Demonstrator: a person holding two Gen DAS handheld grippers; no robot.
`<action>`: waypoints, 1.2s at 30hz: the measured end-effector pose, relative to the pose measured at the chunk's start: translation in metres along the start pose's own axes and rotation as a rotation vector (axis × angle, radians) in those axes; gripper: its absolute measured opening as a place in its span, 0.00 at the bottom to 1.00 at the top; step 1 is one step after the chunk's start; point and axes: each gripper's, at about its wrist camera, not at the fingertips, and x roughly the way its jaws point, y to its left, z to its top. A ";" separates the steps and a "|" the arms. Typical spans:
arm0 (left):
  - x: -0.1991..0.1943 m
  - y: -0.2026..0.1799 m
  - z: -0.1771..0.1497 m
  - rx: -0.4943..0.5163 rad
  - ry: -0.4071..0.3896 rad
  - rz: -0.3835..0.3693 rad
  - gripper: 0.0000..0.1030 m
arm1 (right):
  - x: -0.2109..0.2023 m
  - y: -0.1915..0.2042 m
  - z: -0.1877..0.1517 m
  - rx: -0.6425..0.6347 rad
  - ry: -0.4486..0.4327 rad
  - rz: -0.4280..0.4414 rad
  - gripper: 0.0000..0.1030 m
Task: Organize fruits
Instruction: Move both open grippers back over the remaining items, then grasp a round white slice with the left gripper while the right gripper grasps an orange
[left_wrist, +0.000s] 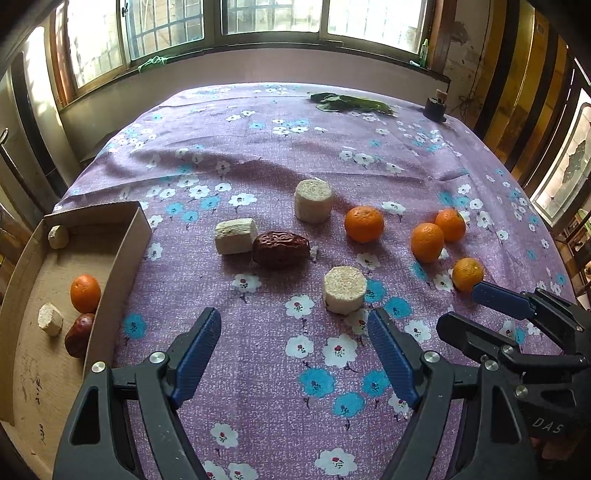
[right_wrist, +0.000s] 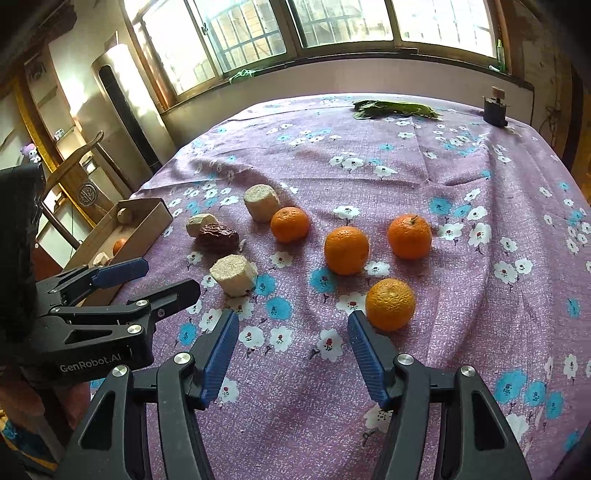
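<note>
Right wrist view: nearest mandarin (right_wrist: 390, 303) just ahead-right of the right hand-held gripper (right_wrist: 292, 352).
Both hand-held grippers gape wide, empty; left hand-held gripper (left_wrist: 294, 341) faces a pale chunk (left_wrist: 344, 289); box (left_wrist: 127, 236) on counter's left.

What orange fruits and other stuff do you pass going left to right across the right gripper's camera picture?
Brown cardboard box → wrinkly dark red date → pale cut cylinder chunk → round orange tangerine → second tangerine → stalked tangerine.
</note>
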 end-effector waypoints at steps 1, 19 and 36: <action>0.001 -0.001 0.000 0.001 0.003 -0.002 0.78 | 0.000 -0.001 0.000 0.001 -0.002 0.000 0.65; 0.014 -0.005 0.002 -0.019 0.018 -0.009 0.78 | -0.001 -0.012 0.004 0.009 -0.029 -0.009 0.68; 0.045 -0.022 0.010 0.001 0.052 0.000 0.78 | -0.015 -0.032 0.002 0.026 -0.056 -0.067 0.68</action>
